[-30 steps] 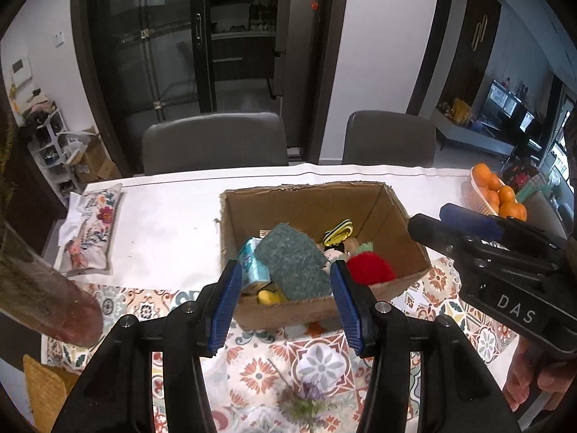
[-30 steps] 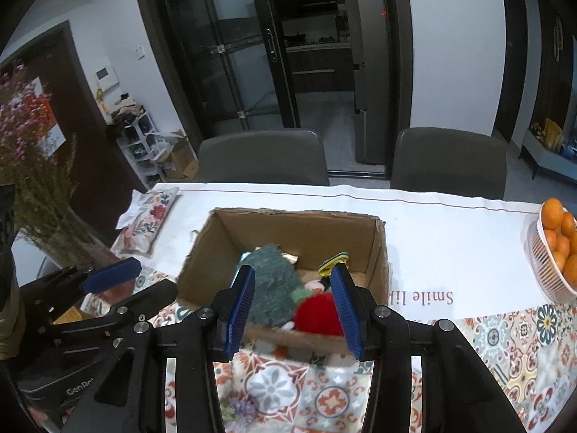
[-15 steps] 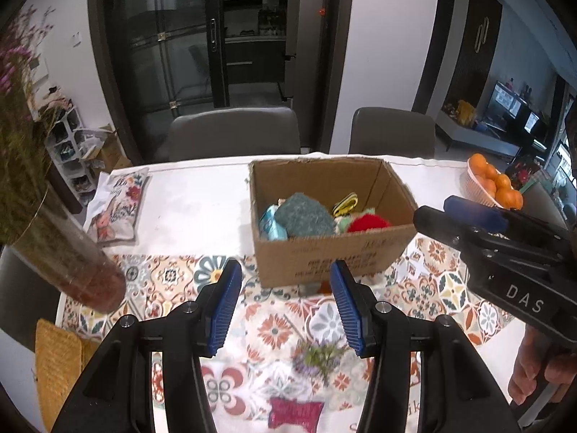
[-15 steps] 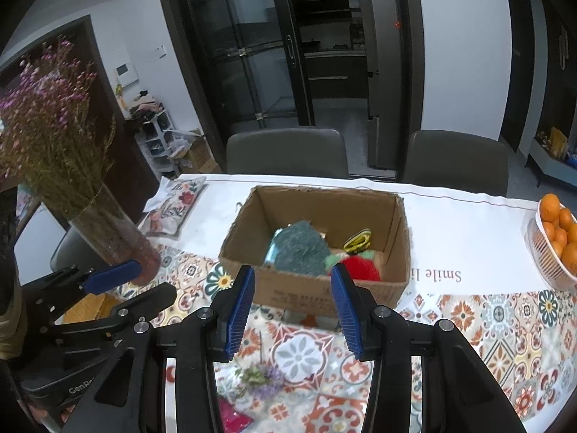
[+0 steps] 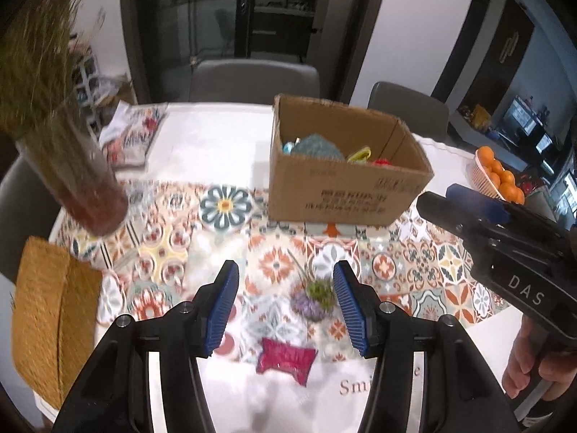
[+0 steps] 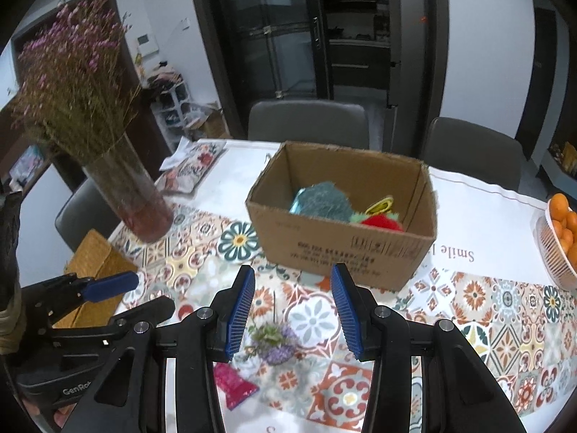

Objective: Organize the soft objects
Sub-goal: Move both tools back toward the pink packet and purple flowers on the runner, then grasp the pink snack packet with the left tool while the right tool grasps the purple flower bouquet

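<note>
While both our left gripper and right gripper hang released and empty over the desk, soft toys fill the far cardboard box; next we judge the near purple tuft needs grasping.

Table under a white cloth with a patterned tile runner. Box sits mid-table, partly on the runner. Vase near the left edge, woven mat at the near-left corner. Floral pouch toward the far-left corner. Fruit basket at the right edge. Purple flower sprig and pink packet near the front edge, close together.
</note>
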`<state>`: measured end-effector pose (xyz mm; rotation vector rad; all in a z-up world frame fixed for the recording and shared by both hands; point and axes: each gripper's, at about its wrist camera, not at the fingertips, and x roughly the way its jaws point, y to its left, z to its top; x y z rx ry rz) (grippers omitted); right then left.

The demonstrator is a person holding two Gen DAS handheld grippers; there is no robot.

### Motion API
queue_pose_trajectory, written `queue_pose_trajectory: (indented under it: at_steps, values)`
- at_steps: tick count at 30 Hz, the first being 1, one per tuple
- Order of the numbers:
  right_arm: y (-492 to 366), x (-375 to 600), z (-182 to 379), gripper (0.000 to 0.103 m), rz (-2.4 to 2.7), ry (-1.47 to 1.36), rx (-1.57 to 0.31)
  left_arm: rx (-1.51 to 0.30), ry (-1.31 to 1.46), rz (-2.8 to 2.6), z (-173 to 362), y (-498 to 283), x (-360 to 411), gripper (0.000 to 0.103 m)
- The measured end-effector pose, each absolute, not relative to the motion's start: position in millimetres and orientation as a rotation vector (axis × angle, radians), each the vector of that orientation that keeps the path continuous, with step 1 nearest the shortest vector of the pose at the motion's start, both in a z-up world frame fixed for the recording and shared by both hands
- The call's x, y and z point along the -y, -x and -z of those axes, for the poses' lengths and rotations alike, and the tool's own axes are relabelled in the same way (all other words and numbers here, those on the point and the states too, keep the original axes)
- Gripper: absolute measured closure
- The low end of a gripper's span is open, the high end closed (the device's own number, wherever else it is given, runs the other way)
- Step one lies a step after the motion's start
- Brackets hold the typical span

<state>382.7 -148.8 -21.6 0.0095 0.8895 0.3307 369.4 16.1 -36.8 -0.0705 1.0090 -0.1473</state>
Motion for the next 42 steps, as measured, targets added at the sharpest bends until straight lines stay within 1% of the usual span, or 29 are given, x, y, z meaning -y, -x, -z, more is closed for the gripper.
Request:
queue_pose_trajectory:
  at_steps: [7,15,19,22,24,26,28,31,42]
  values:
    - [-375,140,44,0.057,-0.379,0.03,-0.933,-1.098,0.157,0.107,66,-349,-25,0.049]
    - [-366,135,65,0.057,-0.45,0.055,-0.964,-1.158,0.345,0.004,90,-321,-35,0.049]
    - [-360,139,74,0.045,-0.481,0.064,-0.967,-1.152,0.388,-0.057,95,-308,-33,0.048]
    - [-355,139,80,0.044,-0.498,0.095,-0.968,-1.145,0.44,-0.102,101,-298,-32,0.044]
    - [-351,138,85,0.044,-0.519,0.118,-0.971,-1.151,0.485,-0.13,109,-292,-32,0.043]
    - [-349,137,89,0.041,-0.538,0.14,-0.978,-1.147,0.534,-0.159,114,-285,-31,0.039]
    - [-347,137,97,0.039,-0.555,0.161,-0.988,-1.144,0.569,-0.178,119,-281,-29,0.039]
    - [-349,139,107,0.039,-0.573,0.17,-1.005,-1.138,0.614,-0.212,126,-277,-27,0.037]
    - [-360,138,147,0.039,-0.652,0.212,-1.064,-1.146,0.666,-0.321,150,-280,-20,0.037]
